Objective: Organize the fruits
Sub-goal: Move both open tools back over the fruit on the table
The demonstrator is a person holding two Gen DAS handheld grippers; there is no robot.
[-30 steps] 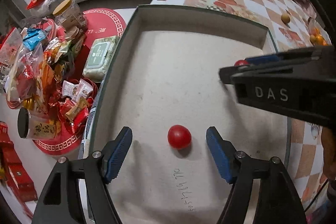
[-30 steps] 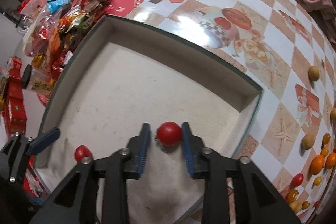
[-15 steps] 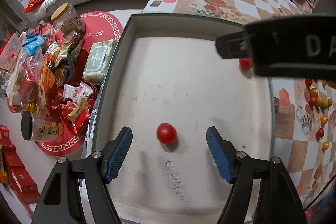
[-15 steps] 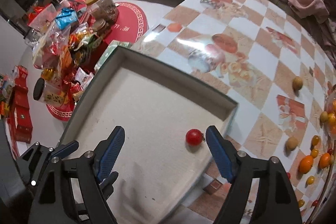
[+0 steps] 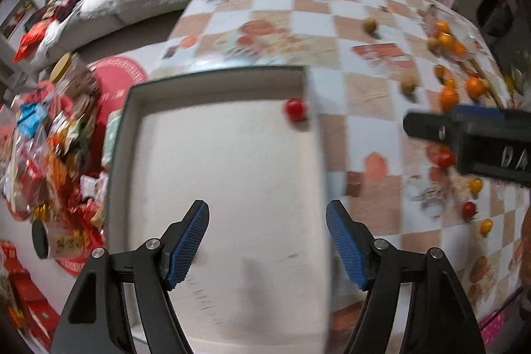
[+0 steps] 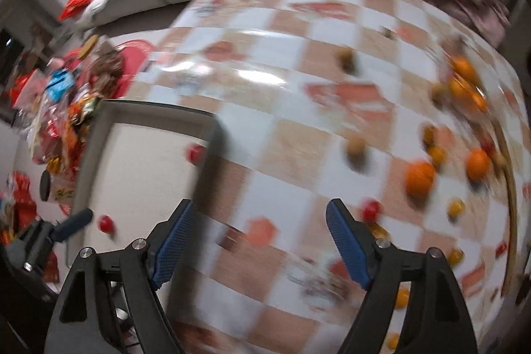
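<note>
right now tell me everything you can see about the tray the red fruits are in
The tray is a shallow rectangular box with low grey-green walls and a pale off-white, cloth-like floor. It lies flat on the checkered table, at its left side. Two small red fruits rest inside: one in the far right corner by the wall, another nearer the front, seen in the right wrist view. Nothing grips it.

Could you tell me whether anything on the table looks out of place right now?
Yes: most fruit lies loose across the checkered tablecloth, oranges and small tomatoes alike, while the tray holds only two red tomatoes.
</note>
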